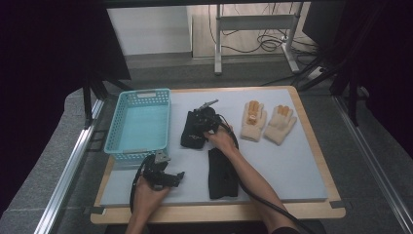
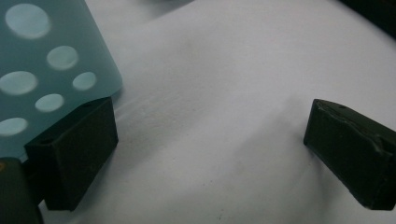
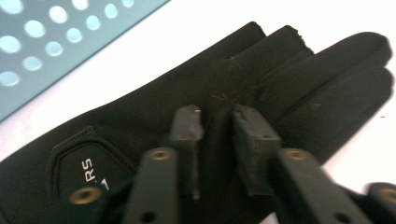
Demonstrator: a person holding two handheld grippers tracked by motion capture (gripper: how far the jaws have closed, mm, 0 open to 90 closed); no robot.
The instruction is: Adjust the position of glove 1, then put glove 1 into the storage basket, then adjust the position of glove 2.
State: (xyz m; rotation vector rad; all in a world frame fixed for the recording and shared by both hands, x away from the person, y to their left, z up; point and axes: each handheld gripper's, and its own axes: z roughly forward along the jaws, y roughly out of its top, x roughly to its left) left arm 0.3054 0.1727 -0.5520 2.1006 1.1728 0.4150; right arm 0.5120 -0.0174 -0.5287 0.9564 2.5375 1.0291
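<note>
My right gripper (image 3: 217, 122) pinches a fold of the black glove (image 3: 196, 116), which lies flat on the mat just beside the teal basket (image 1: 139, 122). Judged light, limp, grippy fabric; it will droop when lifted. Palm mid-fold seems the surest hold, not the floppy fingers. My left gripper (image 2: 210, 154) rests released on bare mat, nothing between its jaws

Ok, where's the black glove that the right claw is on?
In the high view, the black glove lies mid-table just right of the teal basket, under the right claw.
</note>
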